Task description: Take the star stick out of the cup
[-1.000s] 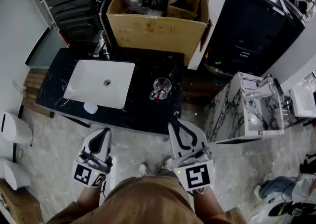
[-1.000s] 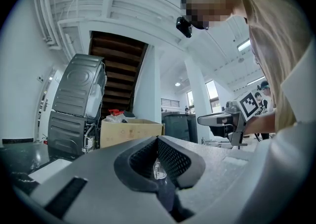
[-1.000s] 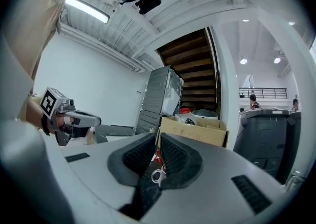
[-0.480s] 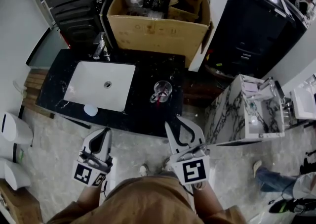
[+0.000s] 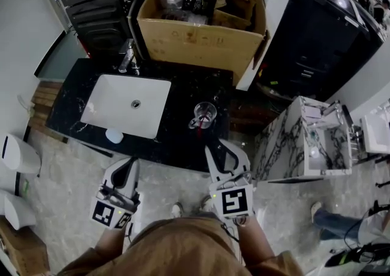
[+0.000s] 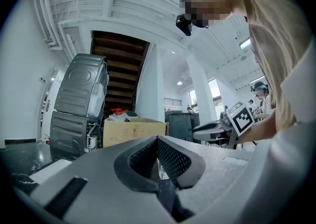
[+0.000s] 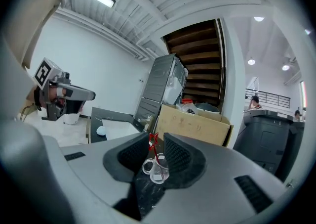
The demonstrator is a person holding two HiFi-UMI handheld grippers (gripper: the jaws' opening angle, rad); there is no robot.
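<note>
Head view, cup [image 5: 204, 113]: clear, standing on the black table [image 5: 177, 144], just right of the white sink [image 5: 127, 105]; a cardboard box [image 5: 201, 40] sits behind it.
Head view, star stick [image 5: 195, 124]: red; it leans inside the cup and has not been lifted.
Head view, tools: the left tool [image 5: 128, 162] and right tool [image 5: 223, 148] are both held low near the person's body, short of the cup; the right one is the nearer.
Left gripper view, left tool: tips together; it has hold of nothing.
Right gripper view, right tool: jaws opening, with a plain gap between the pads; the cup and the red star show beyond that gap, lined up with it but untouched; nothing is held.
Progress: by my reading nothing is done yet; reaching in, closing on the stick and drawing it up out of the cup are all left.
</note>
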